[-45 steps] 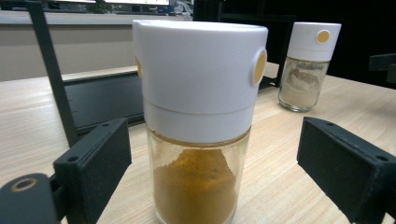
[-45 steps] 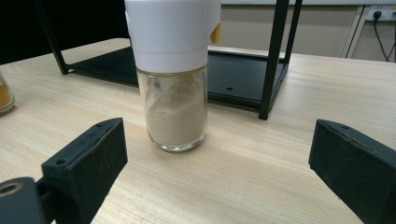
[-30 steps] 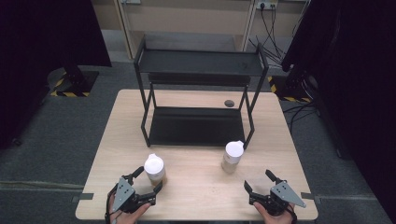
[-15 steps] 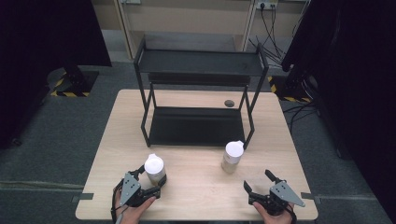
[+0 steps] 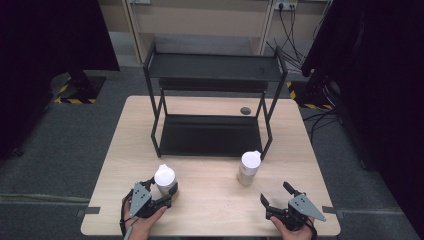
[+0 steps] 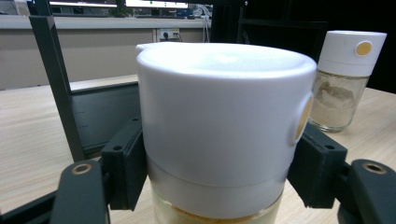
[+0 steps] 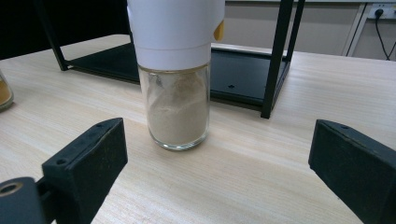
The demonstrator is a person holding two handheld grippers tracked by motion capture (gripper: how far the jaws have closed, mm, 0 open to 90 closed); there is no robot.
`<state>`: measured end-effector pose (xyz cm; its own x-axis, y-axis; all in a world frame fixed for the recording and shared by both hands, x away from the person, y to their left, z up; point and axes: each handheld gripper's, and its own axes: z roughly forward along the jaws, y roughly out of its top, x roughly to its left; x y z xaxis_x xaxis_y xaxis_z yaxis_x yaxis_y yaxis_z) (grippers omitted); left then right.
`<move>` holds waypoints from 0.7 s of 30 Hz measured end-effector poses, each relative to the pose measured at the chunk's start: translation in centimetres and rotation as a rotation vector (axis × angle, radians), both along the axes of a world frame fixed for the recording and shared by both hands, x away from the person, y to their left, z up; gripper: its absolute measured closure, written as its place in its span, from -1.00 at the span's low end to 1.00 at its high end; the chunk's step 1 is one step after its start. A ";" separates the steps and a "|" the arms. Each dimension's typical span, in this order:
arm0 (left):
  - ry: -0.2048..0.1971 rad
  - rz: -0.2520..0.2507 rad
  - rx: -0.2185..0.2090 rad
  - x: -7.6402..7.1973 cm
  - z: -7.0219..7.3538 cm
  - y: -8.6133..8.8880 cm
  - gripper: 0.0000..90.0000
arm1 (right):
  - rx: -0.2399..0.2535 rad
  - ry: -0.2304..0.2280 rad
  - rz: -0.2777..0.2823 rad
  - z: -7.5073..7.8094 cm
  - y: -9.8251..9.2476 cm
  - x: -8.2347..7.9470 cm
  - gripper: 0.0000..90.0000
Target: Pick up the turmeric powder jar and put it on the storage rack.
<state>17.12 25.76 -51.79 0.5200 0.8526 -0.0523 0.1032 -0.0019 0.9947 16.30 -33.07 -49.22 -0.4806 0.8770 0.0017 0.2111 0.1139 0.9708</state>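
Two glass spice jars with white lids stand on the wooden table (image 5: 215, 215). The left jar (image 5: 165, 178) (image 6: 224, 126) holds orange powder, and my left gripper (image 5: 168, 190) (image 6: 219, 172) is shut on it just under the lid. Its jaws have just been closing, and the pads now press on both sides of the jar. The right jar (image 5: 248, 167) (image 7: 175, 93) (image 6: 348, 79) holds pale beige powder and stands free. My right gripper (image 5: 275, 192) (image 7: 219, 144) is open a short way in front of that jar, not touching it.
A black two-tier metal rack (image 5: 212, 70) stands at the back of the table, with its lower shelf (image 5: 210, 135) just behind the jars. A small dark round hole (image 5: 245, 110) sits in the tabletop behind the rack. Grey carpet surrounds the table.
The left gripper's jaws, open around the left jar a second ago, have closed onto it. The right gripper and both jars have stayed where they were.
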 end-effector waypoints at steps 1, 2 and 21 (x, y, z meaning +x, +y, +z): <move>-0.004 -0.001 0.008 -0.1 0.2 0.0 -0.33 | -0.001 0.000 0.001 0.0 0.0 0.0 -0.89; -0.012 -0.002 0.010 -0.2 0.3 -0.1 -0.33 | -0.002 0.000 0.001 0.0 0.0 0.0 -0.89; -0.092 -0.008 -0.012 0.3 4.2 -0.6 -0.33 | 0.007 0.005 0.000 0.0 0.0 0.1 -0.90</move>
